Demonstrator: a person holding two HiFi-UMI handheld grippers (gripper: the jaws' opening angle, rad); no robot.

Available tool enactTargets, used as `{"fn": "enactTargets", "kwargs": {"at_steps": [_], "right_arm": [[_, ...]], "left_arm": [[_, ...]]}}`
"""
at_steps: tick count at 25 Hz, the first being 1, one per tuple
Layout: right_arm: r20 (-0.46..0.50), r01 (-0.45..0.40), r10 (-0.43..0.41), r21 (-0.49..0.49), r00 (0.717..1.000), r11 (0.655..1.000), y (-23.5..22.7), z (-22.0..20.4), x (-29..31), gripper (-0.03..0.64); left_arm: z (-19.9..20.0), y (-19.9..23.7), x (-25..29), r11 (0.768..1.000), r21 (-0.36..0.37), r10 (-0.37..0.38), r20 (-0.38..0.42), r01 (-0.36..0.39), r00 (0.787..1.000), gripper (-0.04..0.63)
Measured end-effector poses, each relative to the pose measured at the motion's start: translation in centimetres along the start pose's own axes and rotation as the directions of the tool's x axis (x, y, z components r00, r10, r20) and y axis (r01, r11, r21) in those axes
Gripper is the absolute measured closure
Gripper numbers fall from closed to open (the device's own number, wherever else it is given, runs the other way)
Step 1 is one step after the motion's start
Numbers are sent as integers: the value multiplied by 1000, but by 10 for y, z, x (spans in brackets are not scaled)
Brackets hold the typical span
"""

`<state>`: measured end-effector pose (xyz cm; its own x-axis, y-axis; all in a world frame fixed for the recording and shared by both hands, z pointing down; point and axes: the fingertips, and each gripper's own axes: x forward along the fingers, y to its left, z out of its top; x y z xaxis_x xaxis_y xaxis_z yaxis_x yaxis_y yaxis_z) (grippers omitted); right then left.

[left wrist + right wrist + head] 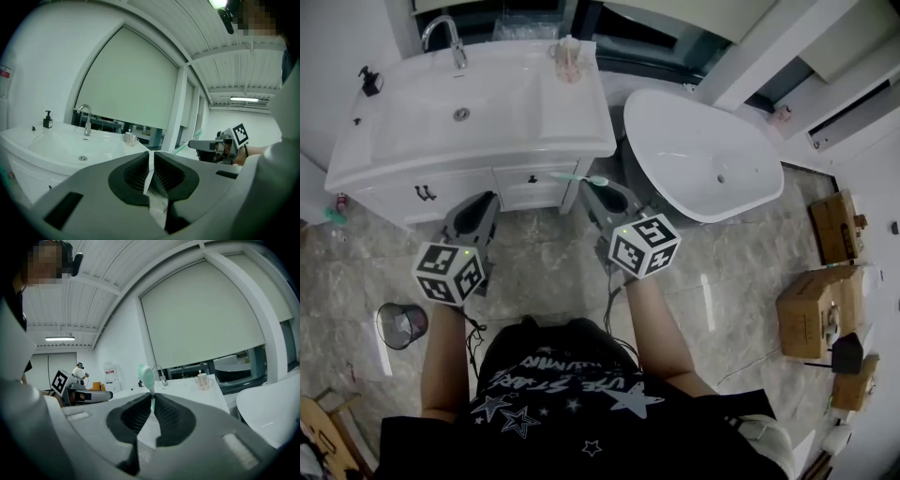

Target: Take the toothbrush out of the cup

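Mint-green plastic toothbrush with a white head (578, 177) is out of the cup and grasped by its handle in the right gripper (600, 190), whose jaws are clenched on it. It lies crosswise at the jaw tips, in the air just off the front edge of the white vanity top (487, 155), near its front right corner. In the right gripper view the brush head (146, 376) stands up above the dark ribbed pads (165, 413), with the handle running down between them. Pale pink translucent cup with a side handle (569, 58) stands upright at the back right corner of the vanity top, well apart from the brush. Left gripper (478, 202) hangs off the same front edge, nearer the middle. Its jaws are clenched together with nothing in them, only a thin slit of background showing. Chrome faucet (445, 37) stands at the back edge behind the basin, and a black soap pump bottle (369, 81) at the back left corner. White freestanding bathtub (712, 155) sits just right of the vanity. Black wire wastebasket (401, 323) stands on the marbled floor, and brown cardboard boxes (811, 309) stand at the far right.
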<state>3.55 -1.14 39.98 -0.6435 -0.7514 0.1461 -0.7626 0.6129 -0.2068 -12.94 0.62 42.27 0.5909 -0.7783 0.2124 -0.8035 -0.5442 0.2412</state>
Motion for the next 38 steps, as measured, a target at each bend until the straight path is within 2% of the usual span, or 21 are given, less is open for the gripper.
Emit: {"fn": "enactTargets", "kwargs": {"at_steps": [6,19,27,33,38], "right_arm": [[-13,-71,71,1,997,997,-7,-4,-45,594],[-32,-167,168,16,985,986,-26,-21,-156,595],[-41,-164,166,49,985,985,-30,-30,-173,594],[-58,-144,147,50,987,988,-25,-39,-188,594],[-57,-127,129,31,990,991,2,-43,-197,594]], "left_arm": [[-1,-50,-5,998,8,62,17,-62,998,557],[-33,-170,-18,987,-2,161,22,-161,987,557],[-39,-188,-19,987,16,161,-8,-161,987,557],[-44,-198,-27,989,18,145,-2,-145,989,557],[-52,-201,-51,993,18,118,1,-118,993,557]]}}
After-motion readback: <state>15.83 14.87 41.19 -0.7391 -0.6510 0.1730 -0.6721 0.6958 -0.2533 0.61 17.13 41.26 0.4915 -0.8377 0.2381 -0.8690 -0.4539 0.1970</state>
